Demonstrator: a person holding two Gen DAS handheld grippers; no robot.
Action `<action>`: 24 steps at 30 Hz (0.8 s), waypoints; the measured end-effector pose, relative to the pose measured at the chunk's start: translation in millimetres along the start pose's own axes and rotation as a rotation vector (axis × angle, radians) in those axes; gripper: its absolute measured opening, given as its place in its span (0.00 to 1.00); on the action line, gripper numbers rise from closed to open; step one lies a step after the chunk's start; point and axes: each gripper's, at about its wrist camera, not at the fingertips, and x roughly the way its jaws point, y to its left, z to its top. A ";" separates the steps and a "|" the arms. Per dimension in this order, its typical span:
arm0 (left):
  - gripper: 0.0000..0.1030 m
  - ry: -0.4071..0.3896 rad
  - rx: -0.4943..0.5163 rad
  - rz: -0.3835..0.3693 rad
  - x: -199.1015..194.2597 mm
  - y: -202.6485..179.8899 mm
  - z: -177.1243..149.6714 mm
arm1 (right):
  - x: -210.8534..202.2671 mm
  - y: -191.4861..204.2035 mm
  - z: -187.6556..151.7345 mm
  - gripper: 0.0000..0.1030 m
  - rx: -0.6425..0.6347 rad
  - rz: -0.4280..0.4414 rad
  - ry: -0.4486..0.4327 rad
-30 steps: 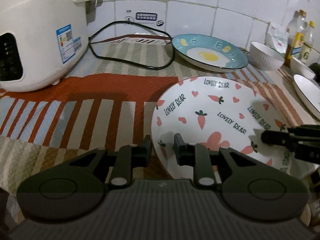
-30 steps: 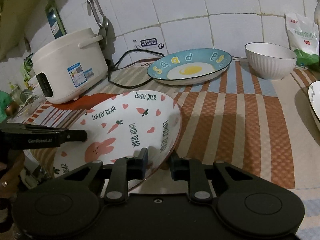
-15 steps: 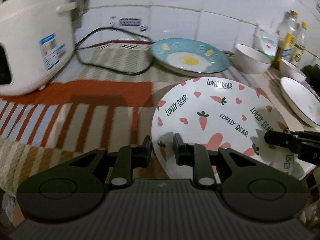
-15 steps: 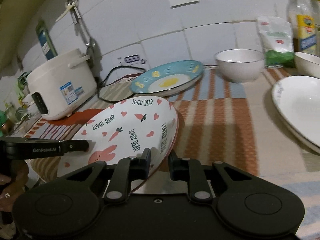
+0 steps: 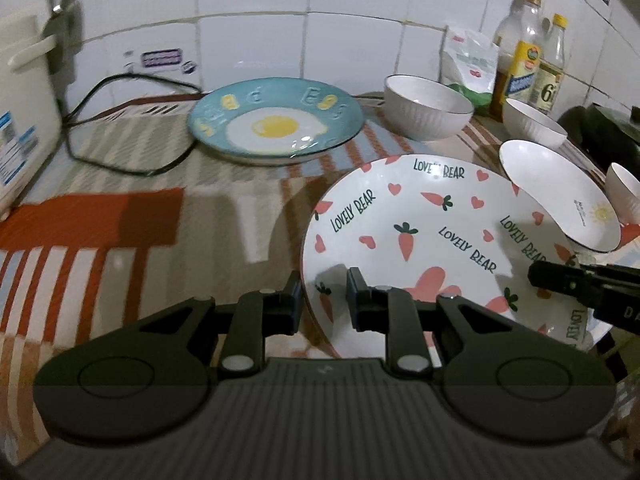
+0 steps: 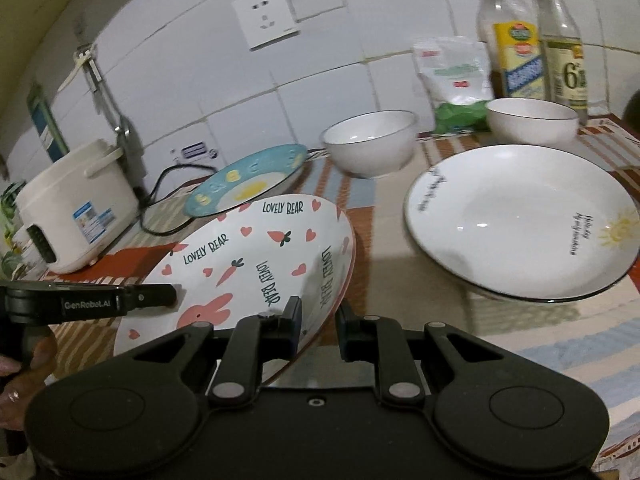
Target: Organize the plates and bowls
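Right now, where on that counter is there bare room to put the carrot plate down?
Bare cloth lies between the rice cooker, the egg plate and the carrot plate. A narrower strip runs between the carrot plate and the sun plate. It is crowded near the bowls and bottles.

Far left, rice cooker [image 6: 76, 208]; right of it, egg plate [image 5: 276, 120]; then ribbed bowl [image 5: 426, 106]; bottles [image 6: 532, 36] behind, far right.

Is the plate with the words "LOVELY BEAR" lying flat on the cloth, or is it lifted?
Lifted. Both the left gripper and the right gripper pinch the plate's rim, and it casts a shadow on the cloth below.
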 end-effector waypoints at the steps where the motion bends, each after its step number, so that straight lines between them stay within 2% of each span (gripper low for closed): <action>1: 0.20 0.002 0.005 0.002 3.5 -2.6 3.6 | 1.5 -3.1 0.7 0.22 0.005 -0.003 -0.001; 6: 0.20 0.015 0.036 0.011 14.6 -9.7 11.9 | 12.6 -11.3 4.4 0.22 0.016 -0.003 0.011; 10: 0.20 0.044 0.022 0.021 28.2 -6.9 11.6 | 23.1 -12.5 2.0 0.22 0.014 -0.006 0.028; 16: 0.21 0.016 0.037 0.022 27.2 -7.1 8.0 | 21.8 -9.3 0.7 0.22 -0.026 -0.016 0.014; 19: 0.22 0.009 0.039 0.026 26.9 -7.9 7.5 | 21.6 -2.3 -0.9 0.27 -0.075 -0.039 0.009; 21: 0.24 -0.010 0.045 0.039 24.0 -9.2 5.9 | 20.0 3.7 -2.9 0.41 -0.118 -0.071 0.004; 22: 0.29 -0.022 0.051 0.045 21.0 -10.2 4.6 | 17.1 5.8 -4.1 0.44 -0.133 -0.083 -0.005; 23: 0.40 -0.030 0.056 0.050 17.7 -11.3 3.8 | 13.1 7.0 -5.1 0.49 -0.148 -0.092 -0.015; 24: 0.45 -0.039 0.061 0.052 13.8 -11.7 2.6 | 7.7 9.2 -6.4 0.51 -0.168 -0.099 -0.028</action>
